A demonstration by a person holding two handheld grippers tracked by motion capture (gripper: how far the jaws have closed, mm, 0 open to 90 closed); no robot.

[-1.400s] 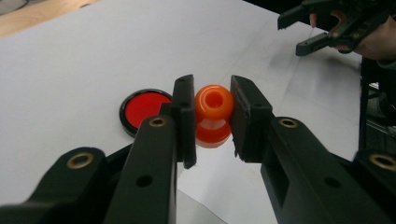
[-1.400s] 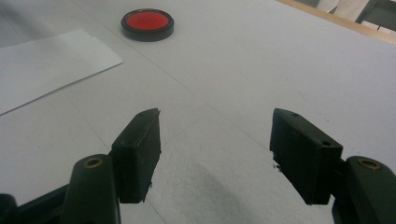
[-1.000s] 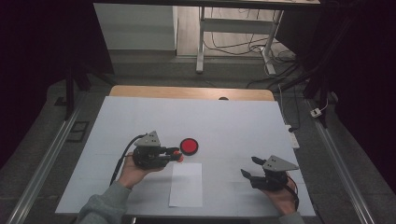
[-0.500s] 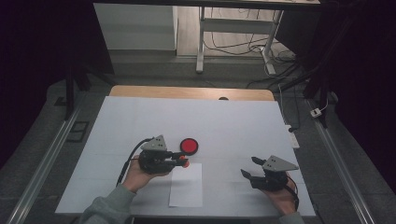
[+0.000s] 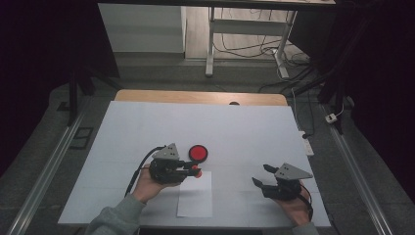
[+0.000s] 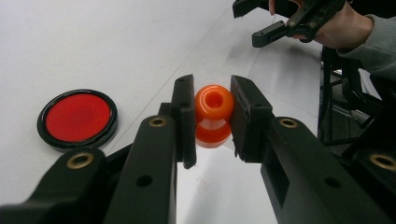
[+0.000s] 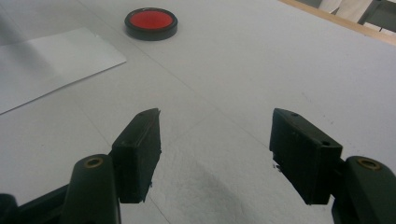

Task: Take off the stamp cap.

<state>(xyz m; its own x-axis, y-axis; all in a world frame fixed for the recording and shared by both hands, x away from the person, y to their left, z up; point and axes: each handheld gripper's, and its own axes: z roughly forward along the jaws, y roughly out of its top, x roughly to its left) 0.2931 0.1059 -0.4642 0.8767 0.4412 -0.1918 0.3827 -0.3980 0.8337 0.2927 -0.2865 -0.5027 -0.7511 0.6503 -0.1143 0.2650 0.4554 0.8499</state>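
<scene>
A person's left hand-held gripper (image 6: 212,116) clamps an orange spool-shaped piece (image 6: 213,114) between its two black jaws, the pads pressing on either side of it, with its open bore facing the camera. The piece is carried just above the top edge of a white sheet of paper (image 5: 195,196) on the desk (image 5: 244,127), a spot that suggests the paper is where it is to be pressed or set down. Just beyond the paper's top edge lies a round red pad in a black rim (image 5: 198,153), perhaps an ink pad. To the right of the paper, well apart, the right hand-held gripper (image 5: 261,175) waits with jaws spread wide and nothing between them, out of the way.
</scene>
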